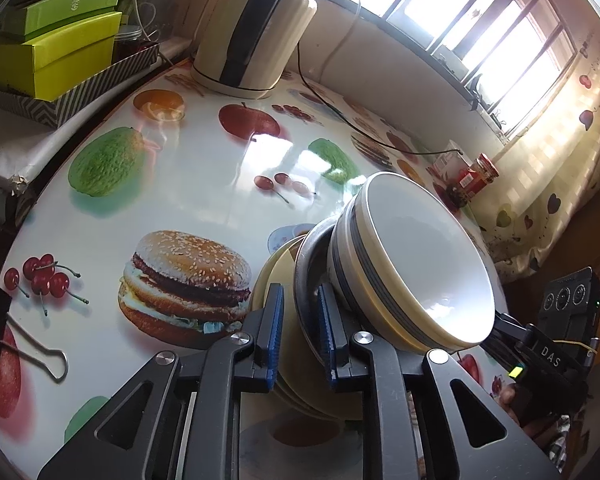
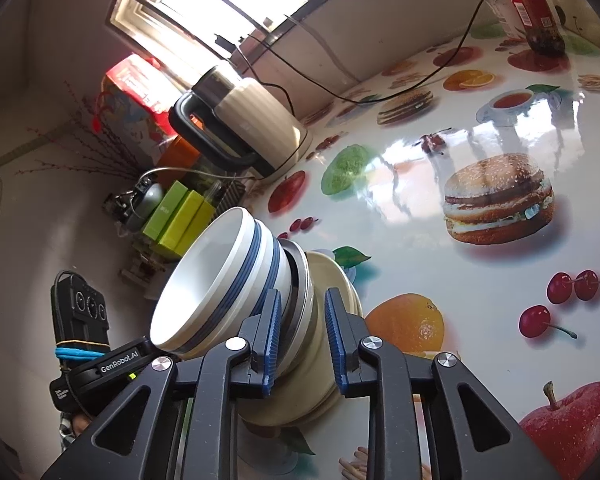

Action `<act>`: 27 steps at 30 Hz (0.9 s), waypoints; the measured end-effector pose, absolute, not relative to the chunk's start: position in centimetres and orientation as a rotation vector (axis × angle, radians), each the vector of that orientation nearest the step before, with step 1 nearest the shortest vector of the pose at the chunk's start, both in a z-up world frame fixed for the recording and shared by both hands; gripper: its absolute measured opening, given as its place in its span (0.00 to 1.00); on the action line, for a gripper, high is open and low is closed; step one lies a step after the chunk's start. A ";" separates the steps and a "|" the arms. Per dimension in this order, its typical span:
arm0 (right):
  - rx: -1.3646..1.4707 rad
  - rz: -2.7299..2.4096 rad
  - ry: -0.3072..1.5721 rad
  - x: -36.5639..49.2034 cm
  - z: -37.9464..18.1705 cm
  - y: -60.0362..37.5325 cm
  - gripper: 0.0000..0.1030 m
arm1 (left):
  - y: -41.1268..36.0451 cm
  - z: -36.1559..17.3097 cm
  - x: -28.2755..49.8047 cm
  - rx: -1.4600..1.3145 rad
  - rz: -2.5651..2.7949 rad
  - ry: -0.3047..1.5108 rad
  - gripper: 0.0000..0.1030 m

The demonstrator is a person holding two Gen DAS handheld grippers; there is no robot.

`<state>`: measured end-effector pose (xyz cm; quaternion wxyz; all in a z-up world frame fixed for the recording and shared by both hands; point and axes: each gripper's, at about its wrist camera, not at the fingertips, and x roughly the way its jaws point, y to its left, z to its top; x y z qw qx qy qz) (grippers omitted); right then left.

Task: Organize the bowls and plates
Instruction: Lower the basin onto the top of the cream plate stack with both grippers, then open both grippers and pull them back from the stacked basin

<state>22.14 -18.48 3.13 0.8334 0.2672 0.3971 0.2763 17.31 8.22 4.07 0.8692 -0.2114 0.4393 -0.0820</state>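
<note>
A stack of dishes sits on the fruit-print table (image 1: 220,184). Cream plates (image 1: 263,276) (image 2: 334,276) lie at the bottom, then a dark-rimmed plate (image 1: 301,276) (image 2: 300,268), with blue-striped white bowls (image 1: 420,256) (image 2: 204,276) nested on top. My left gripper (image 1: 299,292) straddles the plate rims on one side, its blue pads slightly apart from them. My right gripper (image 2: 304,294) straddles the rims on the opposite side, also with small gaps at the pads. Each gripper's body shows in the other's view, the right gripper (image 1: 540,354) and the left gripper (image 2: 112,364).
A cream electric kettle (image 1: 256,32) (image 2: 252,120) stands at the table's back with its cable (image 1: 340,116) trailing across. A red-labelled jar (image 1: 476,176) (image 2: 532,4) is near the window wall. Green boxes (image 1: 56,60) (image 2: 180,216) sit on a shelf beside the table. A binder clip (image 1: 32,348) lies nearby.
</note>
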 end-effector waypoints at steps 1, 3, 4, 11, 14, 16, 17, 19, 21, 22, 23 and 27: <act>0.564 0.581 0.839 22.1 3.2 -18.5 0.25 | 8.2 4.2 17.2 -0.434 -0.164 0.917 0.22; 0.556 0.578 0.833 21.8 3.4 -18.5 0.27 | 8.2 4.4 16.9 -0.417 -0.153 0.910 0.25; 0.552 0.575 0.831 21.7 3.5 -18.5 0.28 | 8.2 4.4 16.8 -0.414 -0.150 0.912 0.27; 0.508 0.569 0.813 20.3 3.9 -18.3 0.40 | 7.8 4.9 15.4 -0.368 -0.145 0.893 0.35; 0.477 0.554 0.794 19.6 4.4 -18.2 0.43 | 7.5 5.2 14.7 -0.346 -0.137 0.885 0.36; 0.461 0.547 0.783 19.1 4.8 -18.1 0.44 | 7.5 5.3 14.2 -0.333 -0.124 0.878 0.39; 0.452 0.541 0.779 18.8 4.9 -18.1 0.45 | 7.4 5.3 13.9 -0.326 -0.121 0.874 0.39; 0.442 0.537 0.770 18.4 5.1 -18.1 0.45 | 7.3 5.3 13.5 -0.310 -0.116 0.875 0.39; 0.435 0.532 0.768 17.9 5.2 -18.2 0.46 | 7.0 5.3 13.1 -0.288 -0.111 0.871 0.39; 0.430 0.528 0.767 17.7 5.2 -18.2 0.46 | 6.8 5.3 12.8 -0.273 -0.104 0.869 0.39; 0.423 0.524 0.766 17.4 5.2 -18.2 0.47 | 6.7 5.3 12.6 -0.259 -0.100 0.866 0.39; 0.385 0.504 0.762 16.4 5.2 -18.0 0.47 | 6.1 5.2 11.5 -0.210 -0.078 0.858 0.39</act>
